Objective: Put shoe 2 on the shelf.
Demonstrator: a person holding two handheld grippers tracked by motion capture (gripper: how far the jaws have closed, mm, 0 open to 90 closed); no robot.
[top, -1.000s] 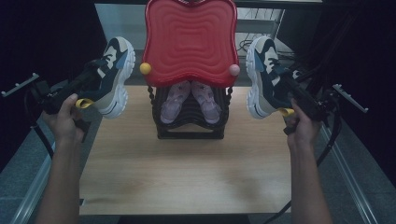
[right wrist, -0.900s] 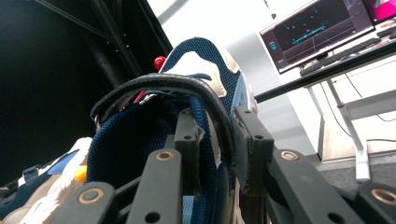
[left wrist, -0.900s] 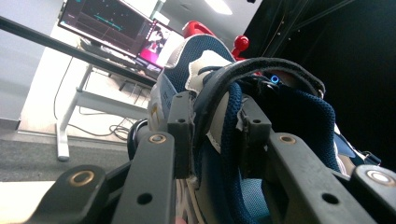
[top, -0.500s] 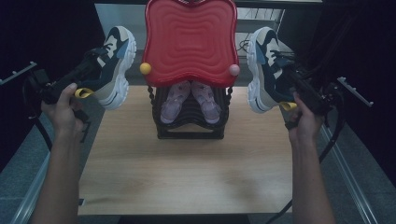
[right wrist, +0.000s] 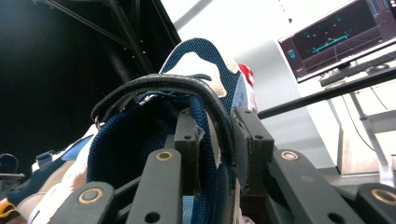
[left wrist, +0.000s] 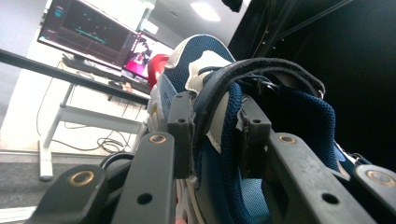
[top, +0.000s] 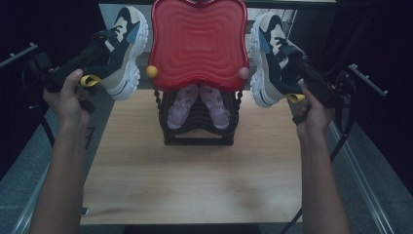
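Observation:
Two navy, white and beige sneakers are held in the air on either side of a shoe rack. My left gripper (top: 103, 43) is shut on the collar of the left sneaker (top: 124, 53), sole facing the rack. In the left gripper view the jaws (left wrist: 217, 135) clamp the padded navy heel collar of that sneaker (left wrist: 205, 65). My right gripper (top: 296, 62) is shut on the right sneaker (top: 268, 56) in the same way. The right gripper view shows its jaws (right wrist: 217, 140) pinching the collar wall of the sneaker (right wrist: 198, 58).
A black shoe rack (top: 197, 131) with a wavy red top (top: 197, 41) stands at the far middle of the wooden table (top: 195, 180). A pair of pink shoes (top: 197, 105) sits on its shelf. Monitors (left wrist: 88, 35) stand beyond the table.
Both hands have lifted their sneakers higher, up alongside the rack's red top. The grips on the collars look unchanged.

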